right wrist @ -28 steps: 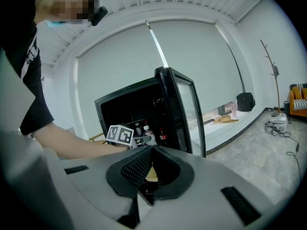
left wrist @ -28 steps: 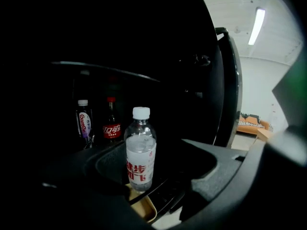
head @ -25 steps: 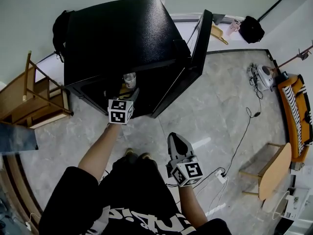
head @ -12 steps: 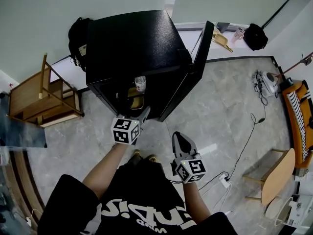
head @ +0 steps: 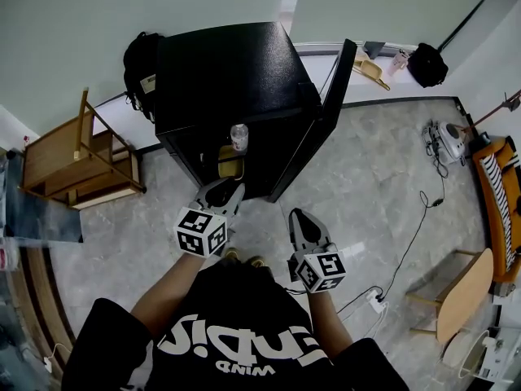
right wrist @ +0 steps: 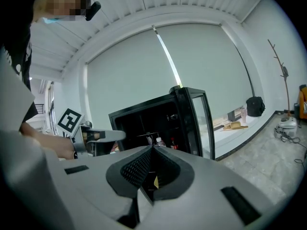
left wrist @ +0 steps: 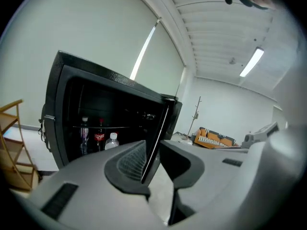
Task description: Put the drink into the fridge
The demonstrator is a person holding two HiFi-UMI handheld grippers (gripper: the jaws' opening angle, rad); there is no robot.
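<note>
The black fridge point(head: 228, 76) stands open, its door point(head: 330, 104) swung out to the right. A clear drink bottle point(head: 238, 137) stands upright on the shelf inside, touched by nothing. The left gripper view shows it beside a cola bottle point(left wrist: 100, 135) and another clear bottle point(left wrist: 85, 133). My left gripper point(head: 224, 192) hangs in front of the fridge opening, clear of the bottle. Its jaws have just been closing and still show a gap with nothing between them. My right gripper point(head: 299, 218) hovers lower right of it, fingertips together, empty.
A wooden chair point(head: 73, 165) stands left of the fridge, and a black bag point(head: 140, 59) sits behind its left corner. On the tiled floor to the right lie a cable and a power strip point(head: 370, 296), beside a wooden stool point(head: 456, 296) and a striped sofa point(head: 496, 210).
My left gripper has drawn back out of the fridge towards the person, leaving the bottle on the shelf. Its jaws stand narrower. The right gripper has risen a little.
</note>
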